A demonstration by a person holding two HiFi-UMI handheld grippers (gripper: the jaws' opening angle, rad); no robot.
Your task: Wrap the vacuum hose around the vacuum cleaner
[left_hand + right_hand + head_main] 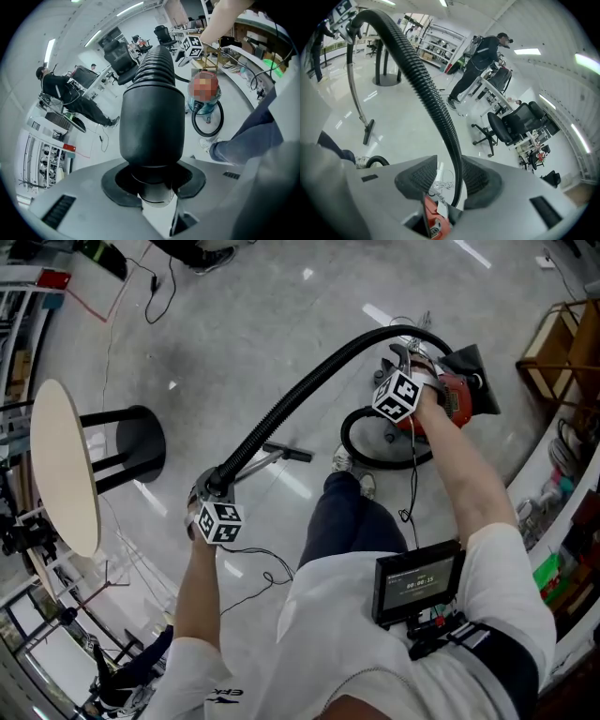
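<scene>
- The vacuum cleaner (457, 397) is seen standing on the floor (262, 315), just past the person's feet, where it can be reached easily.
- The hose (281, 409) is not wrapped yet. It is stretched in a long bow from the vacuum cleaner over to the left side, likely so a loop can be made.
- The left gripper (152, 180) is closed tight on the hose's thick end, so that end can be carried round.
- The right gripper (445, 183) is held just above the vacuum cleaner with its jaws half wide. The hose is run loosely between them, touching only one pad, likely so it can be guided.
</scene>
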